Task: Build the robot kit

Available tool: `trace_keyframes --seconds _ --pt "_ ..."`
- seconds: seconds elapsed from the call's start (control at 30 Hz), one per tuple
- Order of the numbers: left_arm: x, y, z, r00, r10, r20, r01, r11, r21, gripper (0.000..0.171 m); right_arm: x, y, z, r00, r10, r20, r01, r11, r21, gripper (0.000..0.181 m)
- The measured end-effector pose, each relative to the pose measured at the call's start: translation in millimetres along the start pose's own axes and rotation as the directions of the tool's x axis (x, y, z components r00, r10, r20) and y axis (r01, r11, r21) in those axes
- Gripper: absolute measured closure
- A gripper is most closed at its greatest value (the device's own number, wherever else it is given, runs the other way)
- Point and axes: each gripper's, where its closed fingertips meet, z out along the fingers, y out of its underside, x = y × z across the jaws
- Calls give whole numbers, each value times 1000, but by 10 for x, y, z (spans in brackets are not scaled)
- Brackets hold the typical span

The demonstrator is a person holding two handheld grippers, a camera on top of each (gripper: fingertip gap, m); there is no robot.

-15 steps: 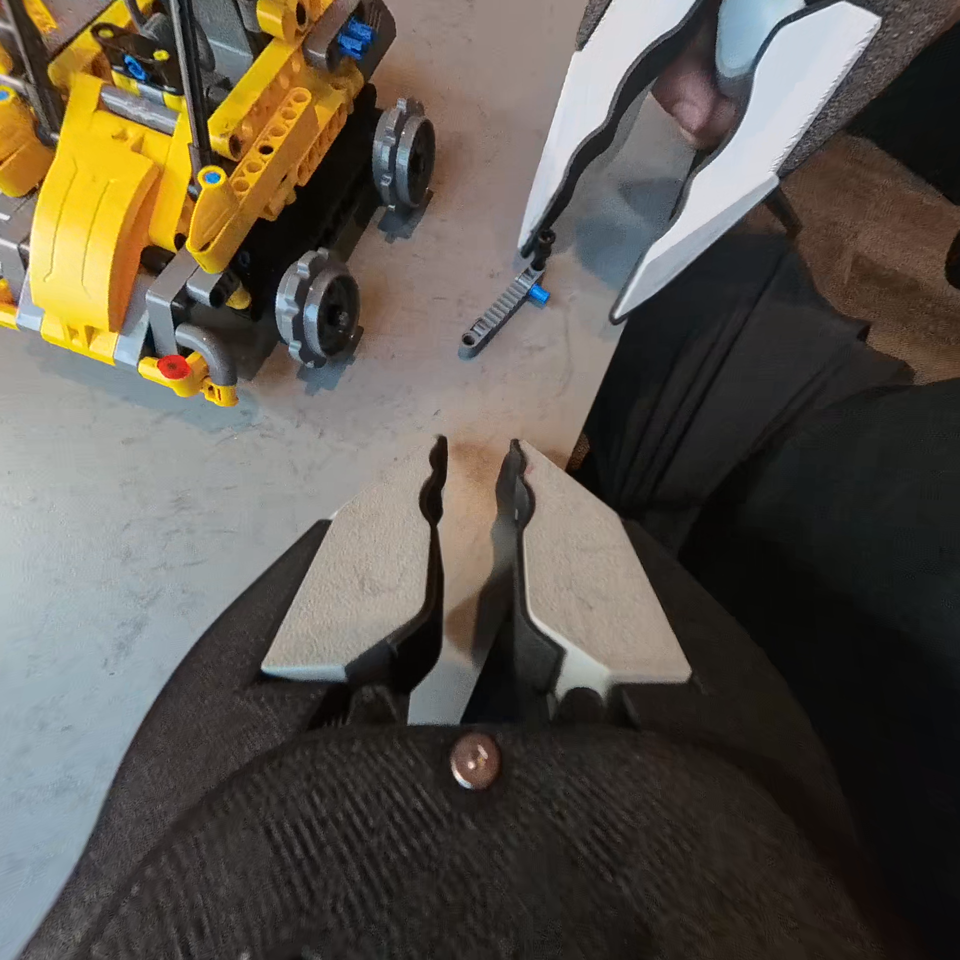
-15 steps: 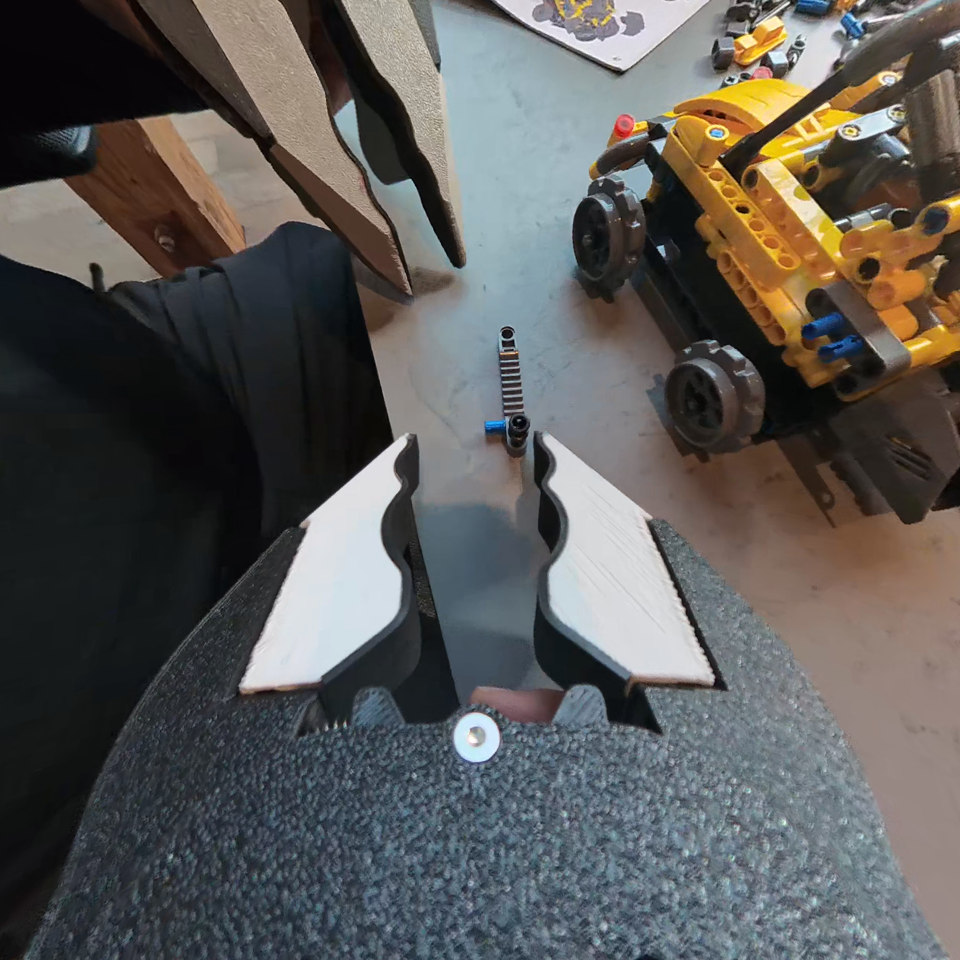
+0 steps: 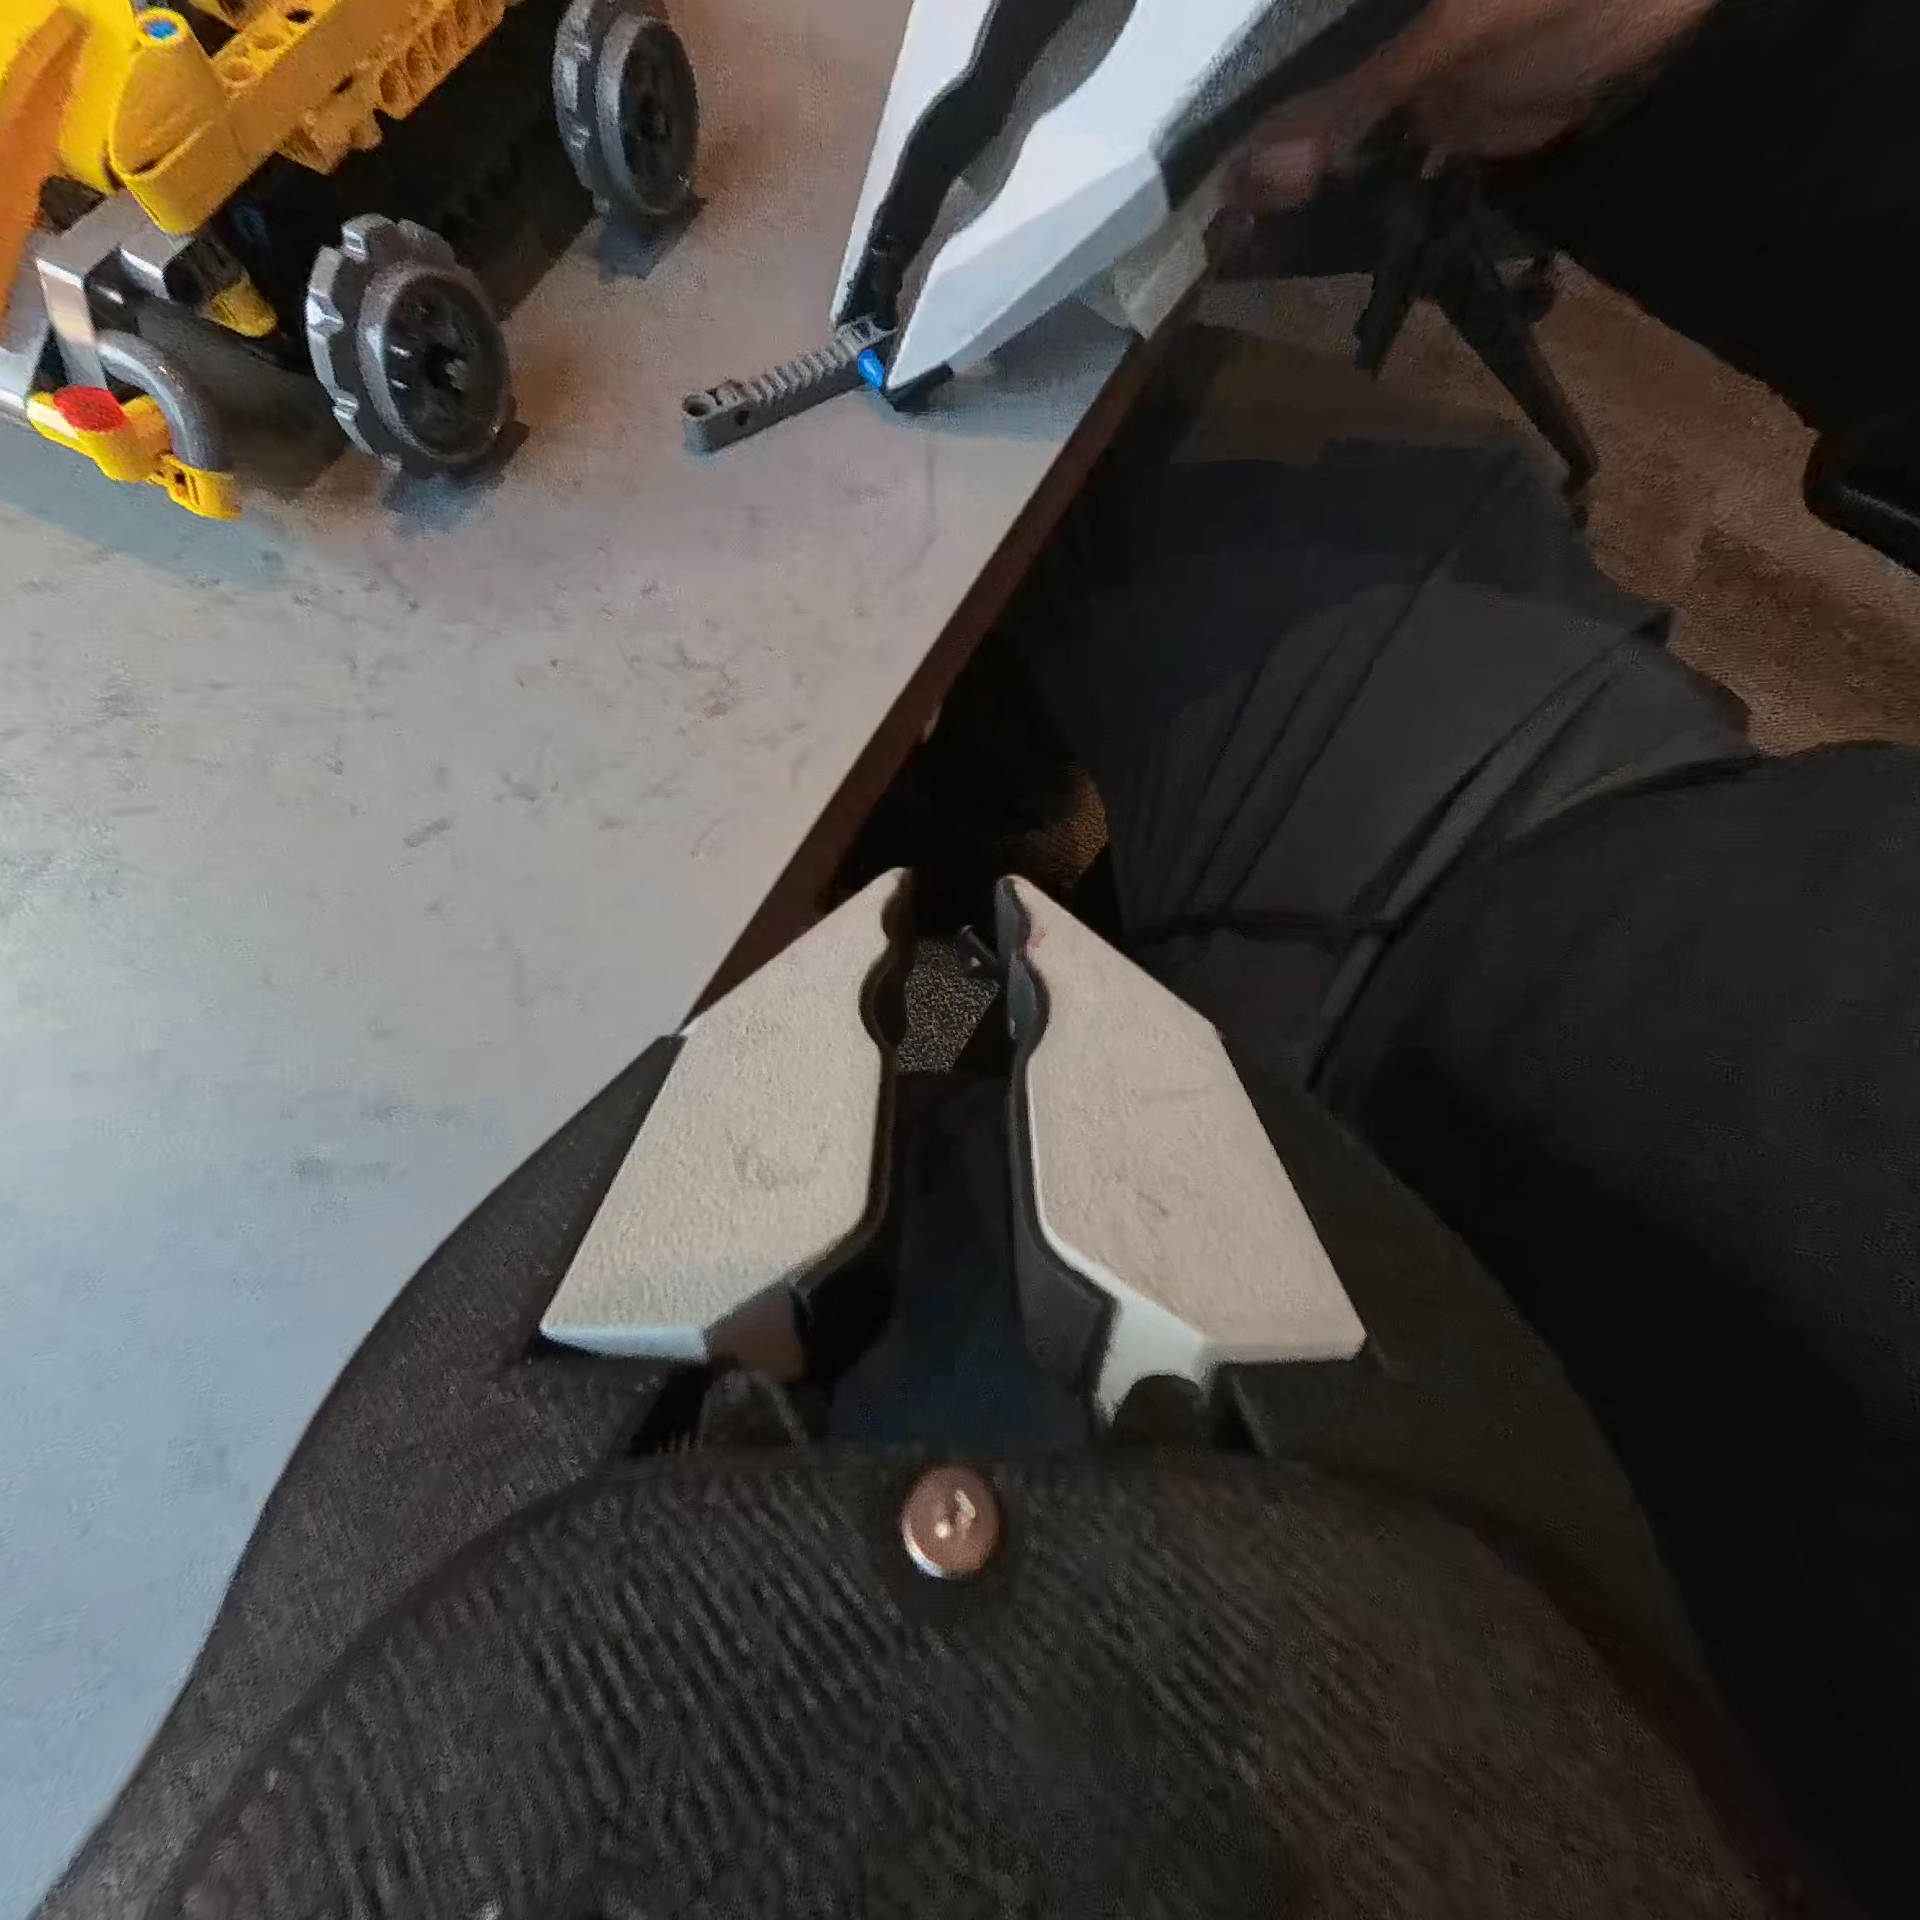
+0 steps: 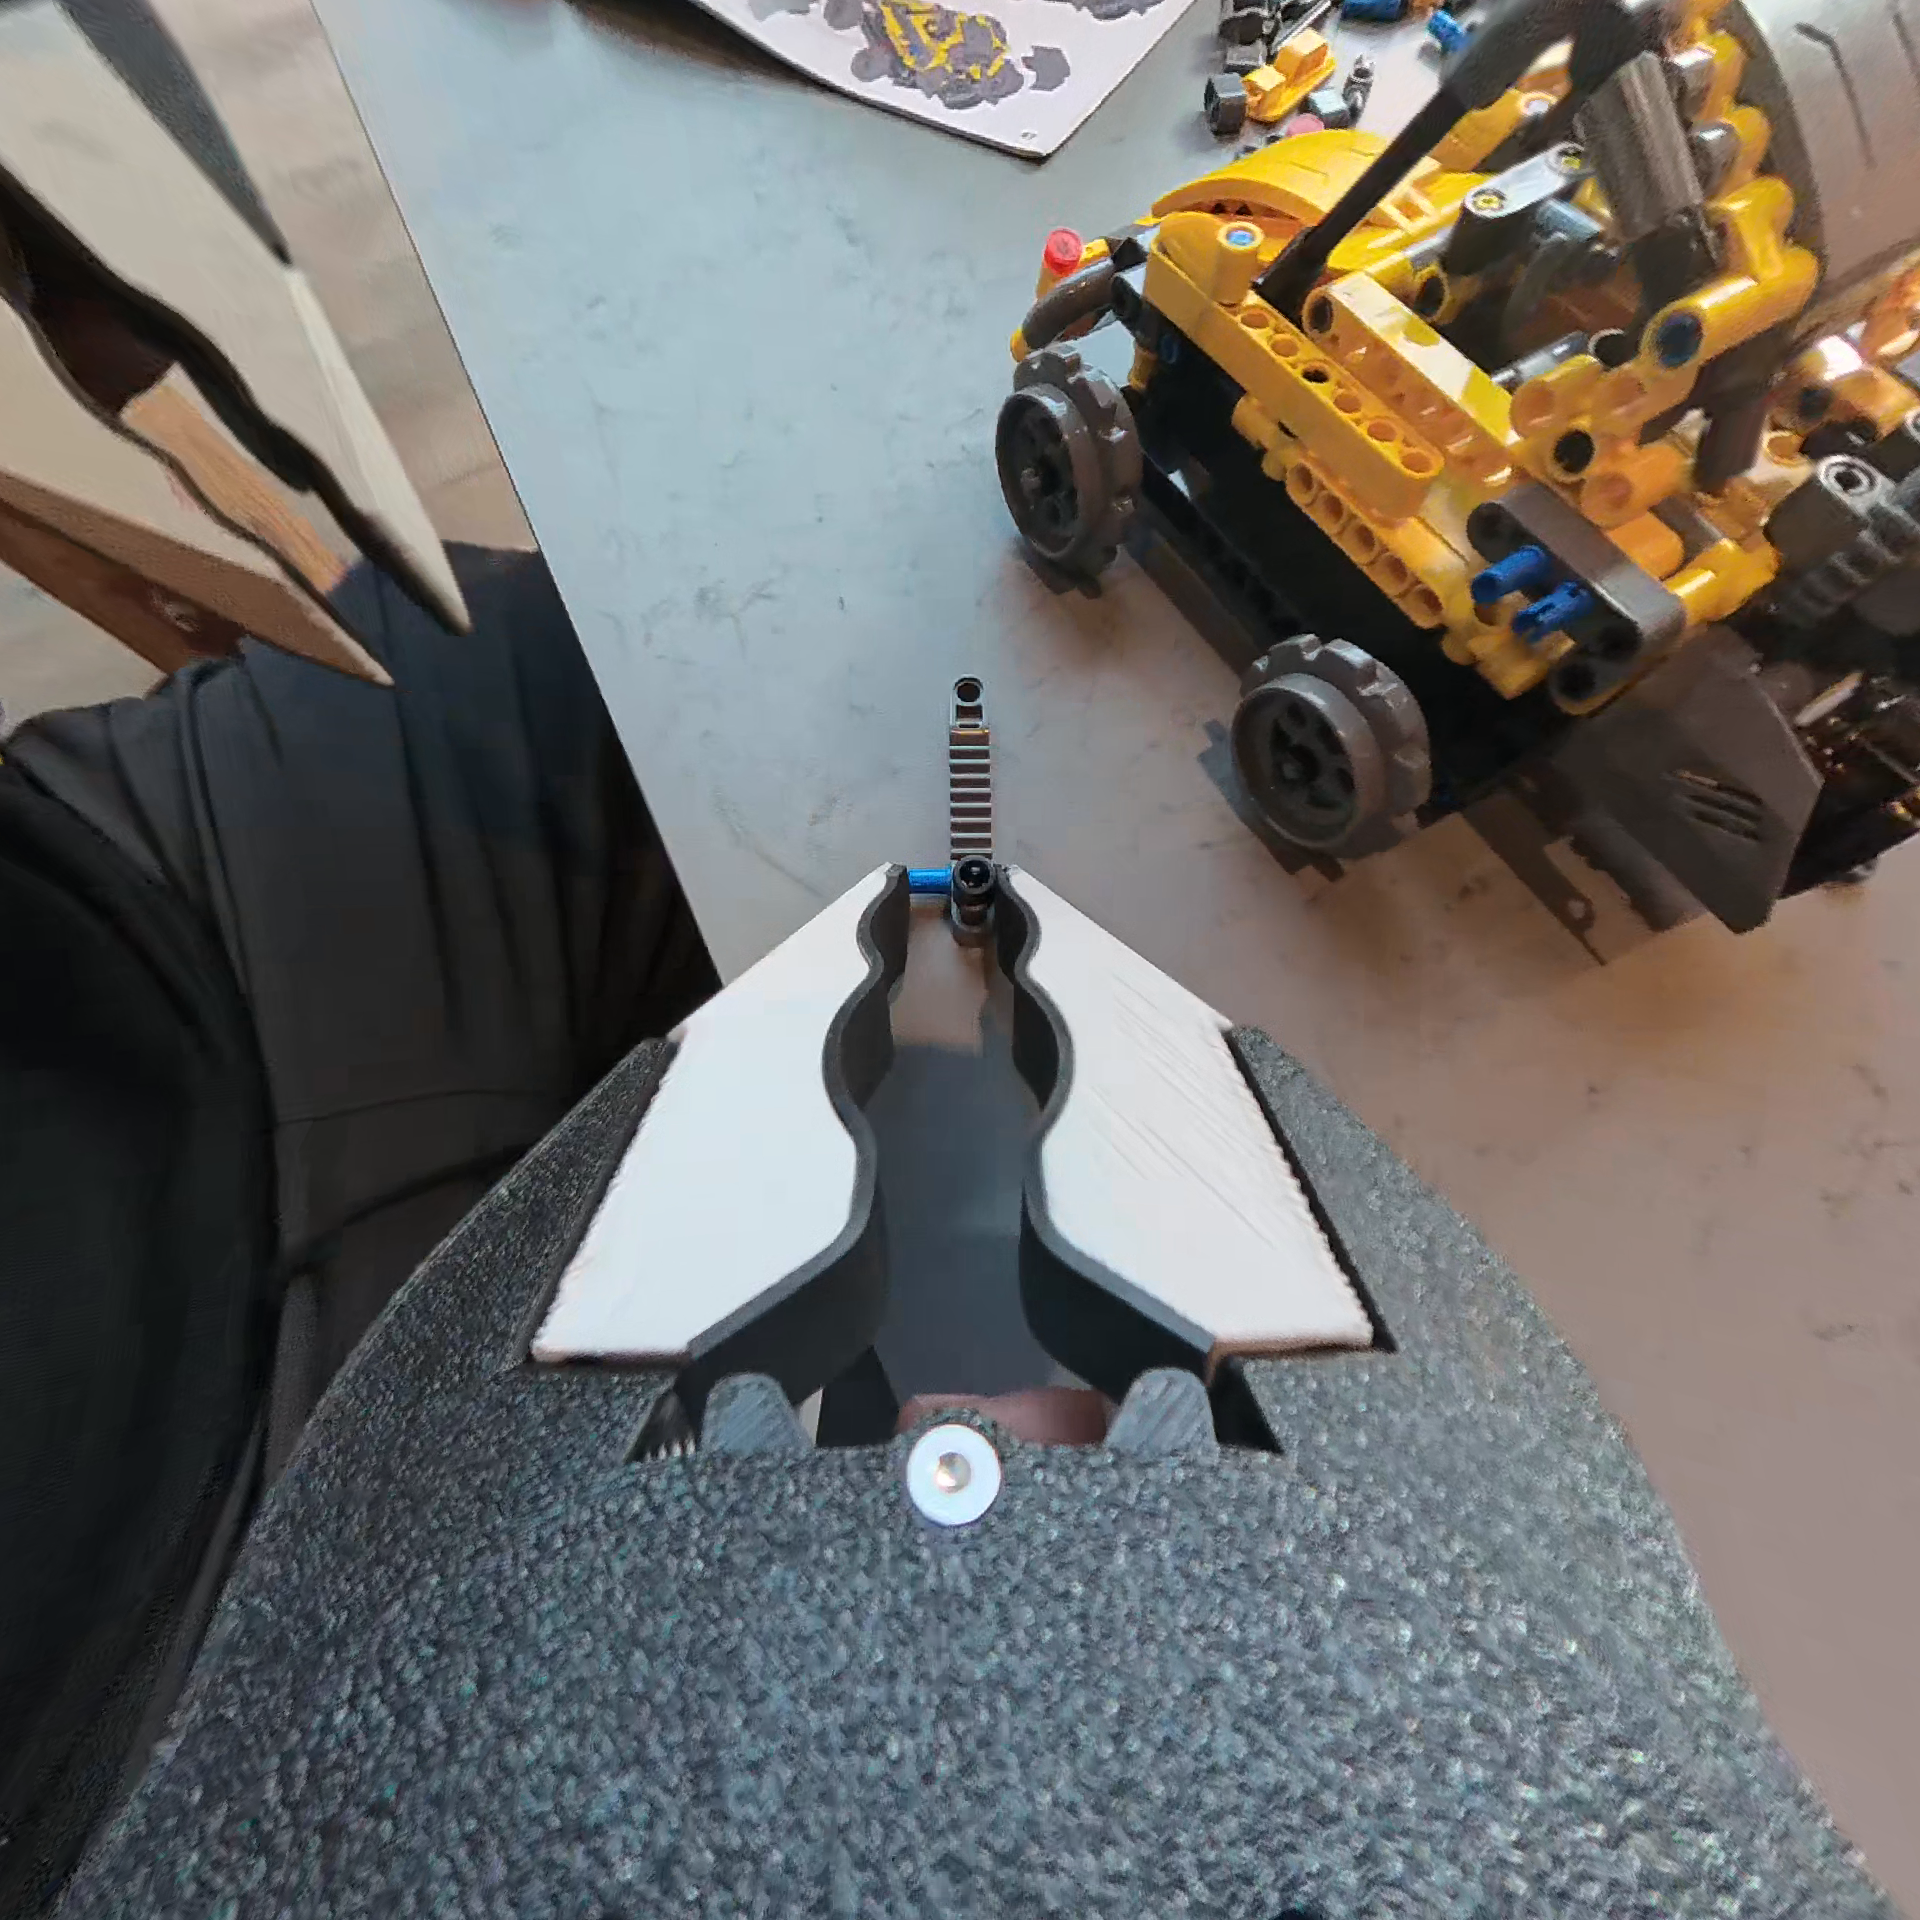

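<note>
Right wrist view: right gripper [image 4: 951,904] jaws straddle toothed grey rack [image 4: 968,774] (not pinching); left gripper [image 3: 951,914] jaws slightly parted, empty

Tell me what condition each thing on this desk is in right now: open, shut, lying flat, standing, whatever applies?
Right gripper: open, fingertips either side of the near end of the toothed bar.
Grey toothed bar: lying flat on the table, blue pin sticking out sideways.
Left gripper: open, empty, off the table edge.
Yellow brick vehicle: standing on its wheels, partly built.
Instruction sheet: lying flat.
Loose small parts: scattered.
</note>
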Motion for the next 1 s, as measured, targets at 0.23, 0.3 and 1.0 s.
trace_keyframes --seconds 0.23,0.3,1.0 --pt "144 136 31 1000 9 -12 -9 1000 -26 160 1 -83 -74 982 142 122 -151 986 75 165" --pt "144 154 33 1000 24 -1 -24 999 -31 160 2 -87 -80 979 157 132 -167 983 73 165" --pt "124 328 151 997 -28 -78 27 1000 -14 161 286 266 -345 991 107 83 -101 992 -71 160"
